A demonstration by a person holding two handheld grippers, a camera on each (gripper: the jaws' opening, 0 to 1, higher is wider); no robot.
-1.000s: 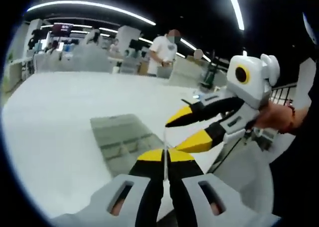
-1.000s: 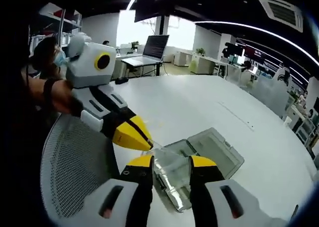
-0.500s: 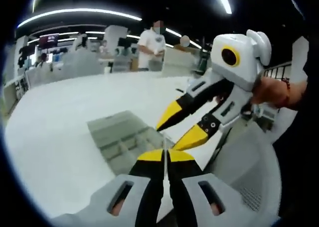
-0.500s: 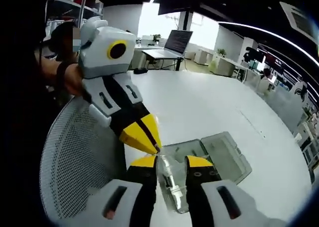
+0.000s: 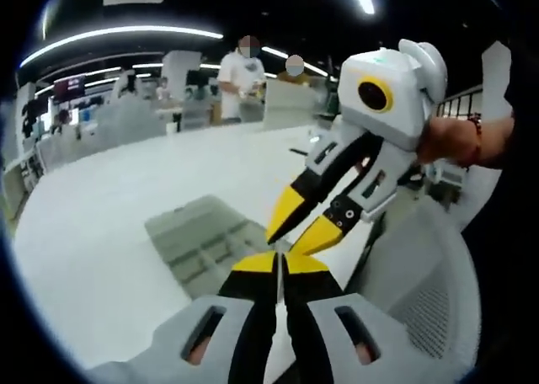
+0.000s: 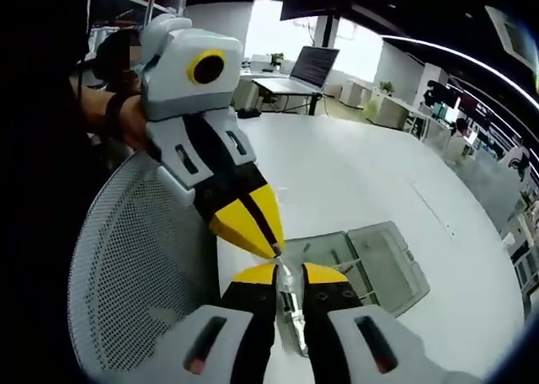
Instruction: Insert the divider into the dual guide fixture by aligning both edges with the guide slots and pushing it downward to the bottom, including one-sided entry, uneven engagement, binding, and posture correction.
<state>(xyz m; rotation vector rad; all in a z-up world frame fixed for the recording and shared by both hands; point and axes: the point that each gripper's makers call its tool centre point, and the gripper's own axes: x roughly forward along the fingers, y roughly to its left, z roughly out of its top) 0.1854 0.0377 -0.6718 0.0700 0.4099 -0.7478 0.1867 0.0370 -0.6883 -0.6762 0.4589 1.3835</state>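
I hold a thin clear divider (image 6: 291,310) above the table's near edge, between both grippers. In the left gripper view my left gripper (image 5: 280,262) is shut, with the divider seen edge-on as a pale line between its jaws. My right gripper (image 5: 296,231) comes in from the right, its yellow tips closed to a narrow gap just above. In the right gripper view my right gripper (image 6: 289,273) pinches the divider, and the left gripper (image 6: 268,237) points down from the upper left, shut at the plate's top edge. The clear guide fixture (image 5: 202,232) (image 6: 379,262) lies on the table beyond.
A grey mesh chair back (image 6: 135,266) (image 5: 421,291) stands right beside both grippers. The white table (image 5: 101,232) (image 6: 354,173) stretches far behind the fixture. A laptop (image 6: 313,66) sits on a far desk. A person (image 5: 240,72) stands at the far end.
My right gripper's jaws have closed from a wide gap onto the divider. The two grippers have drawn closer together, and both views have shifted toward the chair.
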